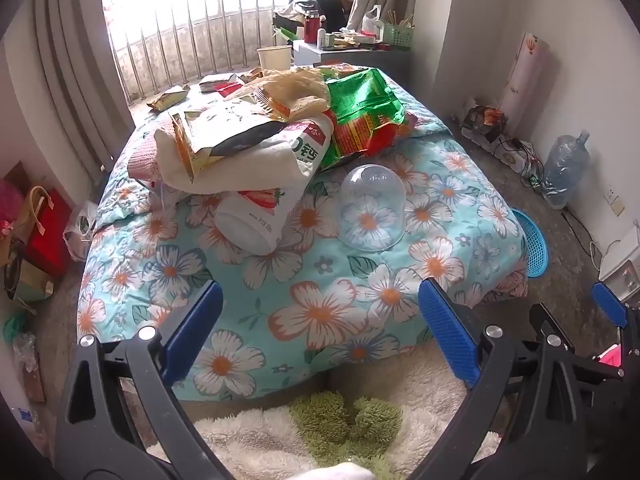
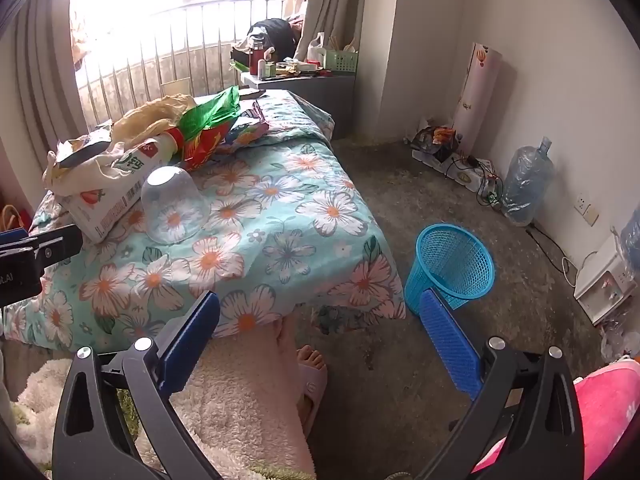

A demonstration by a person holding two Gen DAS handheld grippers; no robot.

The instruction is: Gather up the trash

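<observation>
Upper left: barred window (image 1: 188, 20), blown-out daylight, grey curtains (image 1: 76, 60) beside it. Bed (image 1: 320, 280) centre, floral cover. White walls (image 2: 560, 60) right. Bare grey floor (image 2: 400, 184). Cluttered side table (image 2: 304, 80) upper centre.

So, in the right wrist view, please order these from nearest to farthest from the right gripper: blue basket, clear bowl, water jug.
From the right gripper:
1. Blue basket, on the floor, just past the right finger.
2. Clear bowl, upside down on the bed, left.
3. Water jug, by the far right wall.
</observation>
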